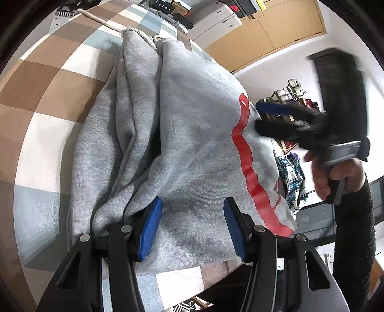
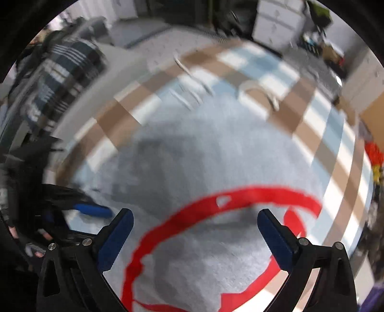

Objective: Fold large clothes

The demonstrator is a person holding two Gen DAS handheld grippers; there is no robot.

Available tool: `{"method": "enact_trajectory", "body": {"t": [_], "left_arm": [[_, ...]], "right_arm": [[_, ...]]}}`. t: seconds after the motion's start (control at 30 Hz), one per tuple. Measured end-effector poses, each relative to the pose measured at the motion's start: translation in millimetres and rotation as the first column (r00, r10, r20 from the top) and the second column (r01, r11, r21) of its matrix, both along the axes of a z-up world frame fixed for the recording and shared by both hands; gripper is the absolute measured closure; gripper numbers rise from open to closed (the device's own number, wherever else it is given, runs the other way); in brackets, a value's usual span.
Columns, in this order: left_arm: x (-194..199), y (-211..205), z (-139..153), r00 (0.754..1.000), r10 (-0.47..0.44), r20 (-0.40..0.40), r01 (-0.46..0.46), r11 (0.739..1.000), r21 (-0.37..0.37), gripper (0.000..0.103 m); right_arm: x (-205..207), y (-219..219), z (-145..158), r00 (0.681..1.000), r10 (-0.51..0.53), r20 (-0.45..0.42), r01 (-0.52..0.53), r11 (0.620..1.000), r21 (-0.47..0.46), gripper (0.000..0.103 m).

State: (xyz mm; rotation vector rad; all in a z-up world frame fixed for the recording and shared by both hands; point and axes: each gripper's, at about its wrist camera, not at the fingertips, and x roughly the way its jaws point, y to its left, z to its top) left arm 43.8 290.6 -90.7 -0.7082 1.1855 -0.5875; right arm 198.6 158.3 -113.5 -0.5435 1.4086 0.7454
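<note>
A grey hoodie with a red print lies folded in loose pleats on the checked tablecloth. Its cream drawstring trails toward the far edge. My left gripper sits low over the near hem, jaws apart, with flat cloth between the blue pads and nothing pinched. My right gripper, blurred and held by a hand, hovers at the hoodie's right side near the print. In the right wrist view the right gripper is open above the red print, and the left gripper's blue pad shows at the left.
The table's near edge runs just below the hem. White drawers and brown cardboard panels stand beyond the table. A plaid garment hangs off to the right, with a shelf of small items above it.
</note>
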Motion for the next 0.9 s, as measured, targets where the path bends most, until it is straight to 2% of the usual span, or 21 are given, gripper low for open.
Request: {"method": "enact_trajectory", "body": {"t": [0.1,0.13,0.27,0.33,0.4,0.43,0.5,0.53,0.57,0.63,0.7,0.73,0.8,0.9], "left_arm": [[3,-6,-1,1.0,-0.008,0.006,0.008,1.0,0.018,0.055],[6,-4,-1,1.0,-0.009,0.008,0.009,1.0,0.025,0.055],[8,-14,5,0.998,-0.059,0.038,0.056,0.996,0.072,0.055],[8,-20,12,0.996,-0.075,0.052,0.071,0.994,0.079,0.055],[5,-19,16,0.995,-0.081,0.06,0.076,0.993,0.088,0.055],[4,-17,18,0.995,-0.076,0.066,0.07,0.993,0.094,0.054],[0,-17,28,0.993,-0.067,0.093,0.055,0.99,0.126,0.054],[-2,-16,34,0.992,-0.047,0.116,0.032,0.99,0.136,0.053],[-3,-13,44,0.988,-0.016,0.151,-0.005,0.99,0.138,0.049],[-5,-8,56,0.98,0.04,0.193,-0.072,0.984,0.163,0.017],[-2,-3,70,0.97,0.107,0.218,-0.154,0.966,0.209,0.014],[0,-6,71,0.971,0.105,0.216,-0.153,0.964,0.22,0.014],[4,-13,79,0.978,0.074,0.197,-0.127,0.954,0.271,0.014],[16,-32,83,0.978,-0.033,0.207,-0.048,0.926,0.373,0.014]], "right_arm": [[-9,10,-35,0.999,0.023,0.03,-0.02,0.992,-0.121,0.0],[-9,13,-39,0.999,0.007,0.049,-0.002,0.993,-0.117,0.0],[2,6,-41,0.995,-0.089,0.037,0.09,0.996,-0.015,0.0],[-2,-3,-29,0.994,-0.1,0.033,0.099,0.994,0.036,0.0],[-3,-17,-10,0.989,-0.149,0.014,0.145,0.978,0.15,0.0],[-4,-34,6,0.976,-0.214,-0.034,0.215,0.941,0.26,0.0],[-9,-55,22,0.946,-0.301,-0.122,0.324,0.857,0.401,0.0],[-17,-76,33,0.92,-0.352,-0.175,0.392,0.785,0.479,0.0],[-24,-90,38,0.901,-0.375,-0.218,0.432,0.73,0.53,0.0],[-47,-119,47,0.867,-0.406,-0.287,0.491,0.61,0.622,0.0],[-73,-140,49,0.857,-0.407,-0.317,0.502,0.516,0.694,0.0],[-84,-150,47,0.849,-0.422,-0.318,0.505,0.472,0.722,0.0],[-95,-165,42,0.832,-0.447,-0.327,0.515,0.408,0.753,0.0],[-110,-190,17,0.781,-0.479,-0.402,0.565,0.265,0.781,0.0]]}}
